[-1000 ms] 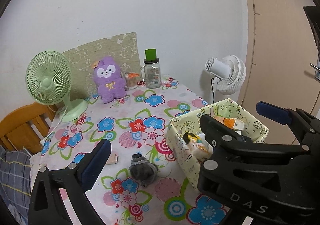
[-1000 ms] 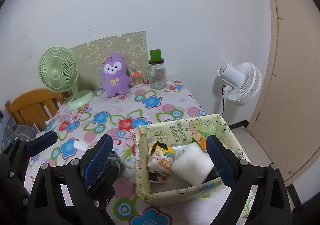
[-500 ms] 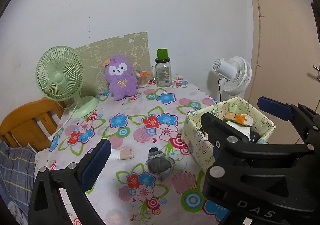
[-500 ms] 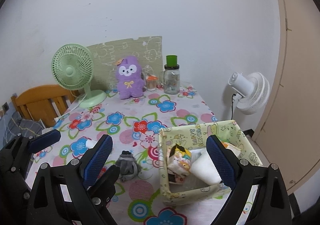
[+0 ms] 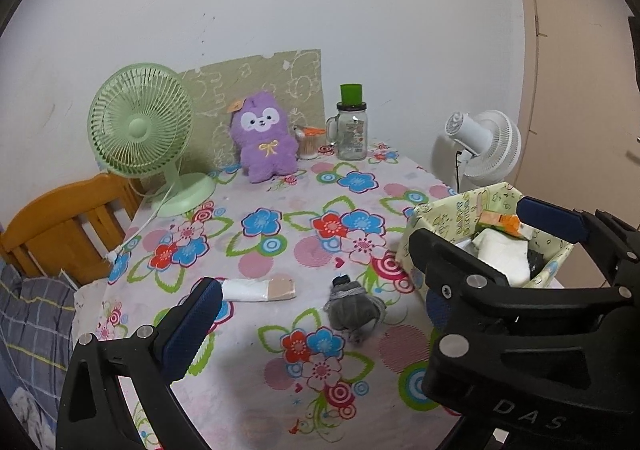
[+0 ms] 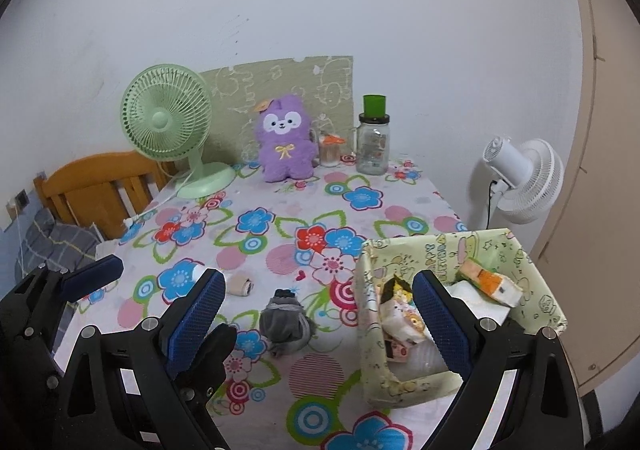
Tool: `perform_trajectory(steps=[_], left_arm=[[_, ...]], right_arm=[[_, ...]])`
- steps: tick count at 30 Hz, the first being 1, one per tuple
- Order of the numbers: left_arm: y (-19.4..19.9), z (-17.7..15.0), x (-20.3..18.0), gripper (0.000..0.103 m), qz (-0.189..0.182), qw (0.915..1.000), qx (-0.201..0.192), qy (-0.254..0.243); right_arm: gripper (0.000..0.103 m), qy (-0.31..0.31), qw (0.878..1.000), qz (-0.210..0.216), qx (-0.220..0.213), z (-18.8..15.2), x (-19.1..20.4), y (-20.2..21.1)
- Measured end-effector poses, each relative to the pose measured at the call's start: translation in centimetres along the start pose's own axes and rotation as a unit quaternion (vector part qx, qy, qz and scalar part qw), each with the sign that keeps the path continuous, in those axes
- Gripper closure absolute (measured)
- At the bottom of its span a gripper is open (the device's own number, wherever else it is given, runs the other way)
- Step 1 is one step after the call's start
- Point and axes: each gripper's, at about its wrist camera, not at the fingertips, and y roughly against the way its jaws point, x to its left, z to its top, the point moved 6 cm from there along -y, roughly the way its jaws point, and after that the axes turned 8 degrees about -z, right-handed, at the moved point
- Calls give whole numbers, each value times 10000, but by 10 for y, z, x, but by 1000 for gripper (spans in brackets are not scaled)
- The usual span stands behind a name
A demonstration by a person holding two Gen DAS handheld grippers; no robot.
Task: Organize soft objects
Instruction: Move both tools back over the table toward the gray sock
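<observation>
My right claw (image 6: pixel 316 314) is spread wide and holds nothing, hanging above the near edge of the table (image 6: pixel 280 218). Between its fingers and a little ahead lies the grey bundle (image 6: pixel 285 324) (rolled socks, I think), loose on the cloth. Just to the right of that claw stands the box (image 6: pixel 532 274), already holding a white pad and some printed packs, so I judge it to be the place where the soft things go.

My left claw (image 5: pixel 324 290) is also released and empty, set back from the table with the same bundle ahead between its fingers. Just past its left finger lies a white roll (image 5: pixel 260 290), still out of the box. Far ahead of both claws, the purple plush (image 6: pixel 285 140) sits against the wall beside the green fan (image 6: pixel 168 114), well out of reach for now.
</observation>
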Motion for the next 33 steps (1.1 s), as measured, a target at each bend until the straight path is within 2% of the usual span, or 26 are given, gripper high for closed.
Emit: perform_trajectory(steps=[18,33], left_arm=[[-33,-33,45,0,171,9984,386,384],[-59,-55,72,0,269,9959,657,559]], right_arm=[[7,321,9989,96,314,-22,38,-40],[16,610,9958,298,610,-37,68,-72]])
